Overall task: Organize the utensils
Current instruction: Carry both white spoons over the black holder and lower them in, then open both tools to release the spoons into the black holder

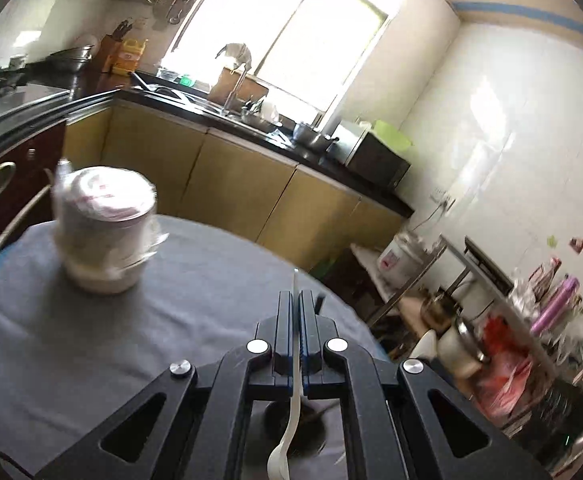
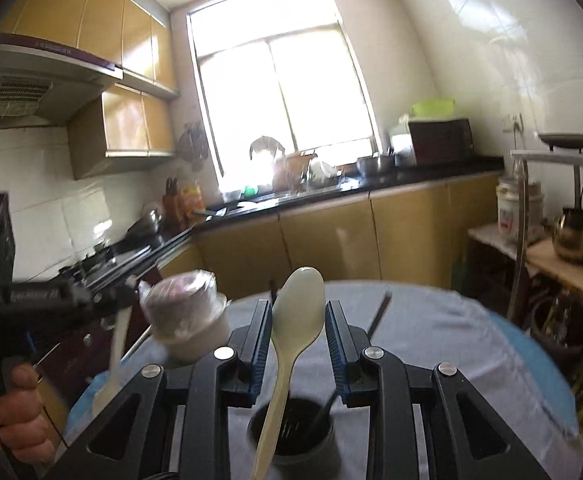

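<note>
My left gripper is shut on a thin white plastic utensil, edge-on between the fingers, its wider end hanging low by a dark cup. It also shows in the right wrist view, held at the left. My right gripper is open around a cream plastic spoon, bowl up, whose handle stands in a dark holder cup below. A dark chopstick leans beyond the right finger.
A wrapped stack of white bowls stands on the round grey-clothed table, also seen in the right wrist view. Kitchen cabinets lie behind, a cluttered shelf rack to the right.
</note>
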Demonstrator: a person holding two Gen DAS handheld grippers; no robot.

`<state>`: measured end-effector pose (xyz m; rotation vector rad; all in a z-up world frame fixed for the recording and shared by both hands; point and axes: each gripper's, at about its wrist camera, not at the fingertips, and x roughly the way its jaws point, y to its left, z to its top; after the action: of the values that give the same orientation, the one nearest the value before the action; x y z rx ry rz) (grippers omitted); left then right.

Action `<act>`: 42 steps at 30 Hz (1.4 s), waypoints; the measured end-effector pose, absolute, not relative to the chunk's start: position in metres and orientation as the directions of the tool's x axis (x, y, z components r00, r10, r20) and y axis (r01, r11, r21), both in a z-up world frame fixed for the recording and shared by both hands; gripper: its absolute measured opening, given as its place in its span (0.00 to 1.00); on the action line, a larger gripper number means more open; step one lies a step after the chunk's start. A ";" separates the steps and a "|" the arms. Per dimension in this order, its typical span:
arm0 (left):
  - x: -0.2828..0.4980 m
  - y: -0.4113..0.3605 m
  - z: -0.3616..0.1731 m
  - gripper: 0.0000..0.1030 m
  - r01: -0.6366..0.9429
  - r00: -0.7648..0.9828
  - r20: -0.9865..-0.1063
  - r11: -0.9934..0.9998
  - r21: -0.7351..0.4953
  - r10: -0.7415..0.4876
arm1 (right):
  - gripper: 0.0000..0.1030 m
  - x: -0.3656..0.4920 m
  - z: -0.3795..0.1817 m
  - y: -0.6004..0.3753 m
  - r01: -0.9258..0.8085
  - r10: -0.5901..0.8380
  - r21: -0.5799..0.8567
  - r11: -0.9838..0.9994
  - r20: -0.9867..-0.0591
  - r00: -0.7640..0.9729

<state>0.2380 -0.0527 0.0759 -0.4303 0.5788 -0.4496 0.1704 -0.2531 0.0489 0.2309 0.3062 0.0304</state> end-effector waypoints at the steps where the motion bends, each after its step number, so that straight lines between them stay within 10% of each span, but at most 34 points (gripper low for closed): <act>1: 0.246 -0.060 0.073 0.03 0.287 0.743 -0.411 0.805 -0.519 -0.529 | 0.28 0.178 0.048 -0.254 0.010 0.057 0.223 0.975 -0.291 0.955; 22: 0.272 -0.100 -0.032 0.03 0.335 0.665 -0.456 0.782 -0.525 -0.591 | 0.30 0.202 -0.028 -0.251 -0.057 0.133 0.191 0.980 -0.410 0.902; 28: 0.234 -0.077 -0.025 0.04 0.343 0.657 -0.474 0.793 -0.504 -0.586 | 0.46 0.158 -0.020 -0.266 -0.022 0.134 0.262 0.965 -0.417 0.899; 37: 0.117 -0.012 -0.015 0.53 0.301 0.662 -0.576 0.874 -0.381 -0.479 | 0.46 0.062 -0.004 -0.261 0.021 0.111 0.302 0.953 -0.414 0.904; 42: 0.055 0.018 -0.034 0.57 0.181 0.677 -0.683 0.961 -0.208 -0.275 | 0.47 0.031 -0.013 -0.246 0.003 0.149 0.304 0.953 -0.474 0.868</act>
<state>0.0547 0.0185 -0.0337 -0.1266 0.7870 -0.2568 0.0309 -0.2458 -0.0130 0.3025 0.5163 0.0776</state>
